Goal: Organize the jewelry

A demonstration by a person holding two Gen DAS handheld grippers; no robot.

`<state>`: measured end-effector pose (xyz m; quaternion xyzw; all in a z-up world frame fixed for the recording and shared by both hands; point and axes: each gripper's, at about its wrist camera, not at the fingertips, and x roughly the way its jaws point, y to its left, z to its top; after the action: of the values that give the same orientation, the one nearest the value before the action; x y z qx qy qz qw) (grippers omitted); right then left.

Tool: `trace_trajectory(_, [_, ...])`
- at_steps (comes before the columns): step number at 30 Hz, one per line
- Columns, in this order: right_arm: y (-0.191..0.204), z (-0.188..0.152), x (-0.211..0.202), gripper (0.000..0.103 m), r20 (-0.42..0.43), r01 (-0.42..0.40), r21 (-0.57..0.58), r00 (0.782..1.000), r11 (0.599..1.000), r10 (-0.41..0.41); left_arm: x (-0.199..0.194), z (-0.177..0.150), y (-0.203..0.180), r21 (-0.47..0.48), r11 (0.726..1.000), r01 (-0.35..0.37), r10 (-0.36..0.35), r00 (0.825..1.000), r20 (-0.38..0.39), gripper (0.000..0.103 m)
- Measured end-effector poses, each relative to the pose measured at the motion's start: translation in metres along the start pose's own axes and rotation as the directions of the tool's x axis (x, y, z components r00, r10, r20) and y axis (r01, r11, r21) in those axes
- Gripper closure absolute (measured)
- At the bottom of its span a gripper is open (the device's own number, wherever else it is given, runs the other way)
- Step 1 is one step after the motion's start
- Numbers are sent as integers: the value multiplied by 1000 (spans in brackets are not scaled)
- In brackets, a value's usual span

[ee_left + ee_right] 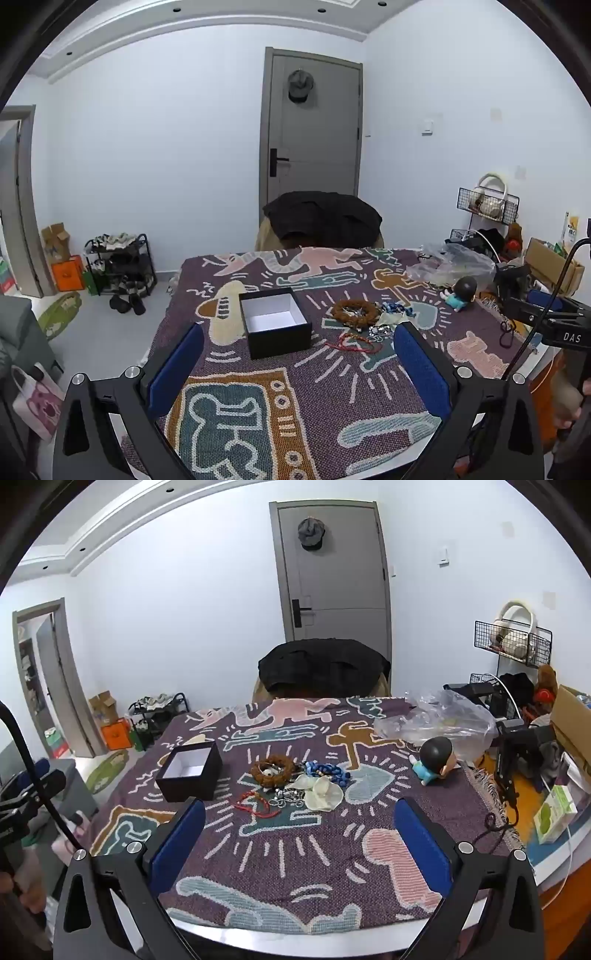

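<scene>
An open black box with a white inside stands empty on the patterned cloth. To its right lies a heap of jewelry: a brown bead bracelet, a blue bead string, a red cord bracelet, silver pieces and a pale sheer pouch. My left gripper is open and empty, above the cloth near the front of the box. My right gripper is open and empty, in front of the heap.
A toy figure and a crumpled clear plastic bag lie at the right of the table. A chair with a dark jacket stands behind it. Boxes and wire racks crowd the right edge.
</scene>
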<state>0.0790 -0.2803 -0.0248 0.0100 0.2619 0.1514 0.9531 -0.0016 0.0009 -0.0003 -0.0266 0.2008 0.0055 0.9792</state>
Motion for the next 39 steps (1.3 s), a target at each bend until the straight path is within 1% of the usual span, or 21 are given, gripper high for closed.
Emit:
trace_trajectory(2, [-1,0,0,1,-3,-1,5,1000,1000,1,-2,-2,-1,6,1000,4,-4,1000,-7,0])
trace_trajectory(5, [-1,1,-1,1,3,-4,3,1000,1000,4,-4,-2,-2,8,1000,-4,4,1000,2,0])
trace_trajectory(7, [1,0,-3,1,6,0,-7,1000,1000,0,-5,6,-6,14,1000,-9,9,1000,8,0])
trace_trajectory(9, [4,2,-4,1,8,3,-10,1000,1000,-3,-4,6,-2,8,1000,5,-5,1000,4,0])
trace_trajectory(17, [1,0,1,1,8,11,-1,1000,1000,-11,-1,-1,0,-1,1000,10,-10,1000,3,0])
trace_trajectory(39, [0,-2,1,1,21,22,-3,1000,1000,-22,-3,2,2,-7,1000,22,-22,1000,6,0])
